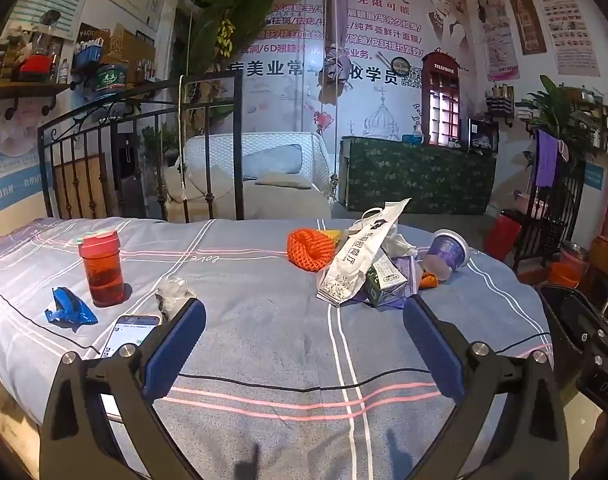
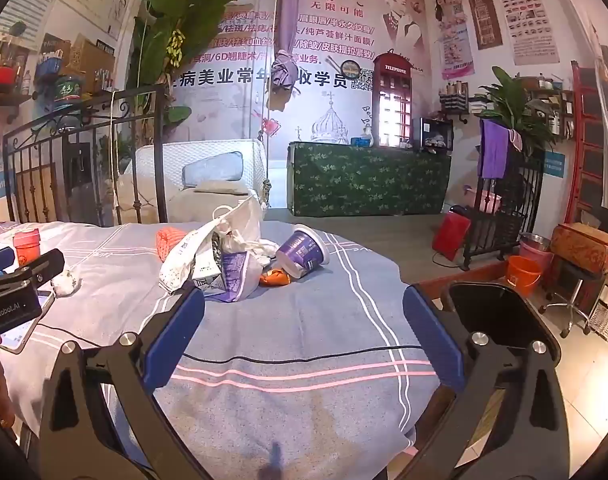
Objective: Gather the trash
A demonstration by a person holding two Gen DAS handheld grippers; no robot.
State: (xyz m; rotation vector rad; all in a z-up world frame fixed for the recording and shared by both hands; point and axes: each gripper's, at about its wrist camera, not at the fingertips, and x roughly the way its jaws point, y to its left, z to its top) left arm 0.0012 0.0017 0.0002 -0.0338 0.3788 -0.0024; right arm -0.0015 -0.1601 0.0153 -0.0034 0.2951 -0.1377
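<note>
A pile of trash lies on the blue-grey bed cover (image 1: pixel 263 320): a white printed bag (image 1: pixel 356 256), a green-and-purple carton (image 1: pixel 386 280), an orange foam net (image 1: pixel 310 248) and a tipped purple cup (image 1: pixel 448 250). A crumpled blue wrapper (image 1: pixel 67 308) and a clear plastic scrap (image 1: pixel 171 294) lie to the left. My left gripper (image 1: pixel 304 344) is open above the cover, short of the pile, holding nothing. In the right wrist view the bag (image 2: pixel 195 248), carton (image 2: pixel 223 272), cup (image 2: pixel 304 252) and an orange scrap (image 2: pixel 275 278) lie ahead of my open, empty right gripper (image 2: pixel 304 340).
A red drink bottle (image 1: pixel 101 268) stands at the left beside a phone (image 1: pixel 129 338). A black cable (image 1: pixel 304 388) crosses the cover. A black bin (image 2: pixel 500 316) sits off the bed's right edge, with an orange bucket (image 2: pixel 522 274) and a stool beyond. A metal bedframe (image 1: pixel 143 152) stands behind.
</note>
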